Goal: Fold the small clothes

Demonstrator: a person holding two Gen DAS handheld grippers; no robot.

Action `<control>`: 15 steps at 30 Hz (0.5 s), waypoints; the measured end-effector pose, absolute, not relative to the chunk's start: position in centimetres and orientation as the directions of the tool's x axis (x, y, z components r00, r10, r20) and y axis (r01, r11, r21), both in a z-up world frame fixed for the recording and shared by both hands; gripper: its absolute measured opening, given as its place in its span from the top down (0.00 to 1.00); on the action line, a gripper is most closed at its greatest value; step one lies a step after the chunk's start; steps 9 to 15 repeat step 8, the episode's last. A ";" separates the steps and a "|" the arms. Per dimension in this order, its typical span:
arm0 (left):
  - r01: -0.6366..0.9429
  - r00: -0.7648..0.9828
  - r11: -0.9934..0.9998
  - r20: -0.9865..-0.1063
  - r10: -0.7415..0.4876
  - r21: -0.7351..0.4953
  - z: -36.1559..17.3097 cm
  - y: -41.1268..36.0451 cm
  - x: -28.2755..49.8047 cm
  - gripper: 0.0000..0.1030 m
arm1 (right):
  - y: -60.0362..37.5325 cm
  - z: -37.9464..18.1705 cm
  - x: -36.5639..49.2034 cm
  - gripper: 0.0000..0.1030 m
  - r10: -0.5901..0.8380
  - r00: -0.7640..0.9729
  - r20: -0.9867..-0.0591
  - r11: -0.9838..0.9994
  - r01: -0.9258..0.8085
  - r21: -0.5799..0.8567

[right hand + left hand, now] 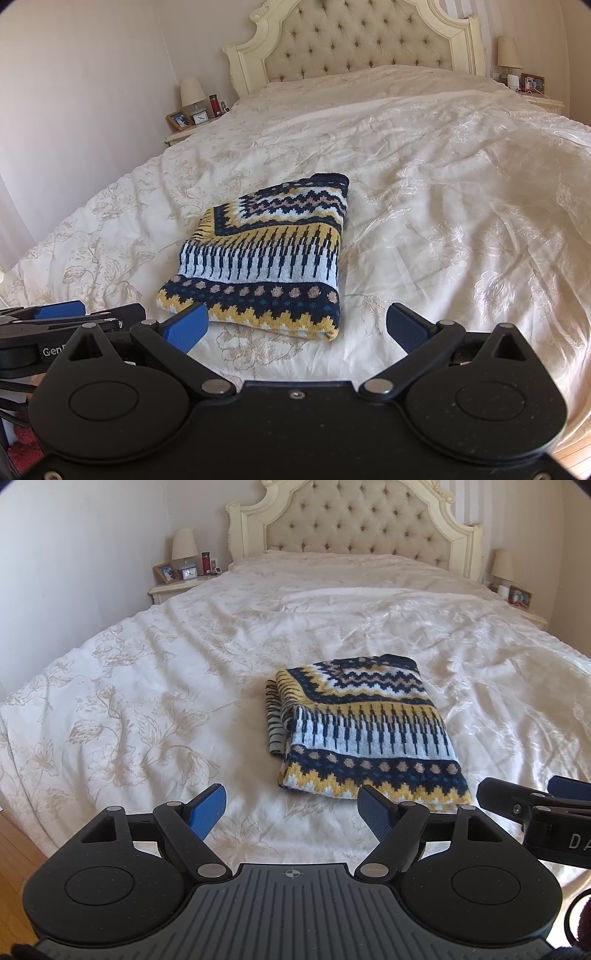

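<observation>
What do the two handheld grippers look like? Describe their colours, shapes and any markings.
Both are matt black plastic. The left gripper has two round housings, silver pivot pins, a ribbed grey middle panel with a small crosshair mark, and blue textured fingers. The right gripper has the same build with a plain black middle and blue fingers. White lettering, partly cut off, shows on their sides.

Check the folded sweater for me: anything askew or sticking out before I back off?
One thing: on the patterned sweater, a striped inner layer pokes out past its left edge, so that side is not flush. Otherwise it lies flat on the bedspread. Both claws are open and empty.
</observation>
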State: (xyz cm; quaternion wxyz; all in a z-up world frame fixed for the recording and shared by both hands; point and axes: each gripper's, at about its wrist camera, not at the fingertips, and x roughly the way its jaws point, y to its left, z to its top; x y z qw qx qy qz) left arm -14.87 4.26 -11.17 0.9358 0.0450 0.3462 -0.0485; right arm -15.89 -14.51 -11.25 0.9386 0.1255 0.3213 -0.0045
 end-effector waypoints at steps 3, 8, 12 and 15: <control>0.126 0.755 0.991 -0.653 -0.063 0.051 -11.3 4.2 -14.8 0.25 | -14.5 -11.4 -15.8 0.01 0.073 0.792 -0.606 0.968 0.090 0.234; 0.132 0.760 0.990 -0.646 -0.070 0.048 -11.5 4.2 -14.8 0.25 | -14.4 -11.7 -15.7 0.01 0.073 0.791 -0.607 0.968 0.091 0.236; 0.132 0.760 0.990 -0.646 -0.070 0.048 -11.5 4.2 -14.8 0.25 | -14.4 -11.7 -15.7 0.01 0.073 0.791 -0.607 0.968 0.091 0.236; 0.132 0.760 0.990 -0.646 -0.070 0.048 -11.5 4.2 -14.8 0.25 | -14.4 -11.7 -15.7 0.01 0.073 0.791 -0.607 0.968 0.091 0.236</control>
